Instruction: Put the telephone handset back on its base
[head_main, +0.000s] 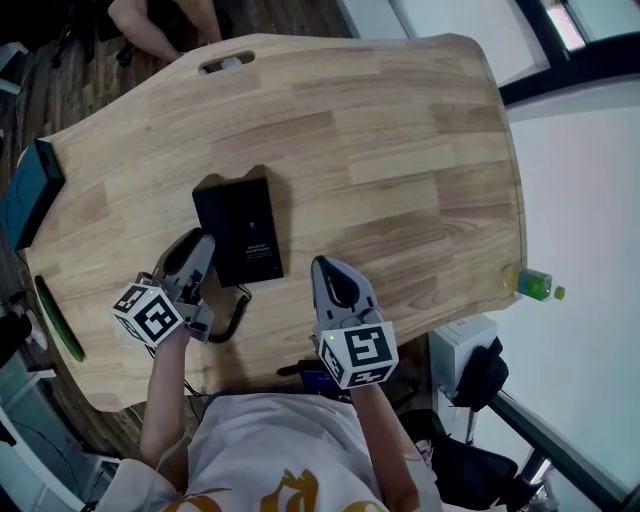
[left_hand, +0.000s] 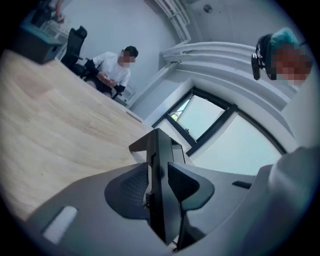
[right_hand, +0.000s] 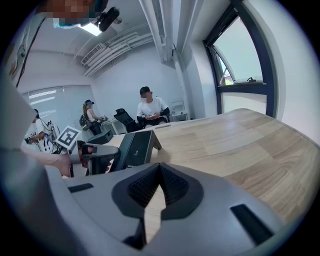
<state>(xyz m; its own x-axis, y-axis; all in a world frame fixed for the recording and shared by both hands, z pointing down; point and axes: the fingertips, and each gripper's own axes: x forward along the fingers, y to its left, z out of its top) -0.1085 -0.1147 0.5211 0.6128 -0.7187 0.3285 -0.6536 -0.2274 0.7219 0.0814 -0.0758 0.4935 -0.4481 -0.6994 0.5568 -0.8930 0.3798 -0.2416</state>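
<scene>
The black telephone base (head_main: 240, 228) lies on the wooden table (head_main: 400, 150), its curly cord (head_main: 236, 315) looping off its near edge. My left gripper (head_main: 203, 240) sits against the base's left side. In the left gripper view the black handset (left_hand: 157, 150) stands edge-on between the jaws of the left gripper (left_hand: 157, 175). The pads sit close on either side, with a thin dark slit beside the right one, so I read the jaws as open. My right gripper (head_main: 325, 268) hovers right of the base, shut and empty (right_hand: 160, 172). The base (right_hand: 135, 147) and the left gripper (right_hand: 92, 152) show ahead of it.
A green bottle (head_main: 530, 283) sits at the table's right edge. A dark teal box (head_main: 25, 190) is at the left edge. A cable slot (head_main: 225, 63) is cut in the far edge. A seated person (right_hand: 150, 112) is at the far end.
</scene>
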